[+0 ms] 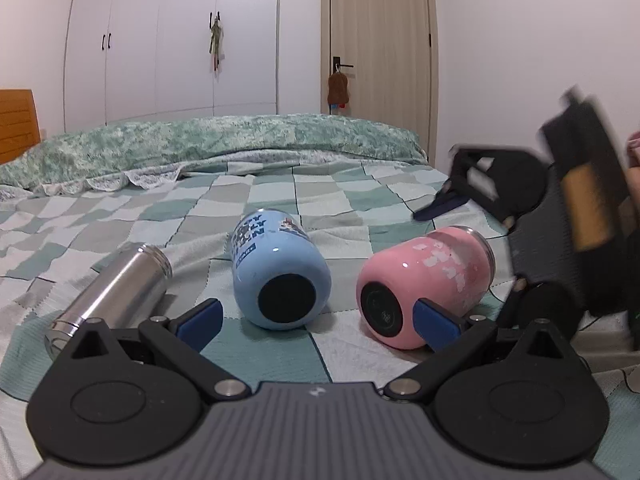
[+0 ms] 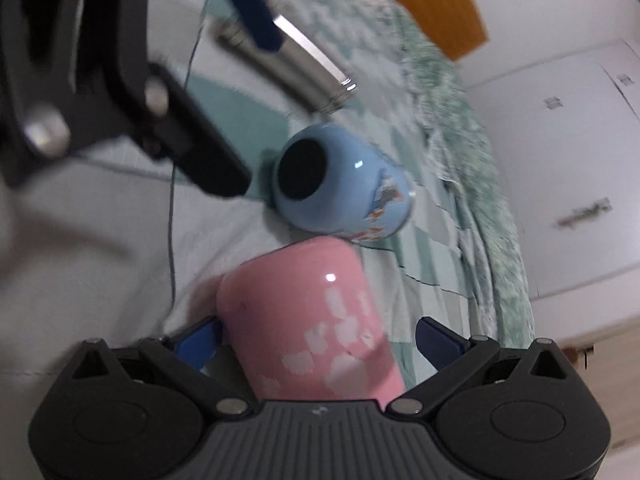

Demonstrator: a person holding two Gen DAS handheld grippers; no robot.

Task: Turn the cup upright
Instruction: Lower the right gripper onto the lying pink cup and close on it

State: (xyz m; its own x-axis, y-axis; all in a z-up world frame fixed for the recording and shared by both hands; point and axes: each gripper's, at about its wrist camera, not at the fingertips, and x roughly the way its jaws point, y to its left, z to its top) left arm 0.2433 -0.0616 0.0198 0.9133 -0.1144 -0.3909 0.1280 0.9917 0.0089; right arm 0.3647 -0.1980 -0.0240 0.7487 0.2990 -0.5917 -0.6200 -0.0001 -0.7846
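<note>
Three cups lie on their sides on the bed, which carries a green-and-white checked cover. Left wrist view, left to right: steel cup, blue cup, pink cup. The blue and pink cups both turn their dark round bases toward this camera; their mouths point away, toward the far side of the bed. The steel cup lies slantwise, threaded mouth away from the camera. All three sit apart from one another in this view.

Left gripper: jaws spread wide, nothing between them. It sits low over the cover, in front of the blue cup. Its right blue pad overlaps the pink cup's base in the picture; contact cannot be judged.

Right gripper: jaws spread, one blue pad on either side of the pink cup. The left pad lies just beside the cup wall; the right pad stands clear of it. The cup body fills the gap back to the gripper housing. No pinch shown.

Right wrist view is tilted and motion-blurred. Blue cup lies just beyond the pink one, steel cup farther on. The left gripper fills the upper left corner.

White wardrobe and a closed door stand behind the bed.
</note>
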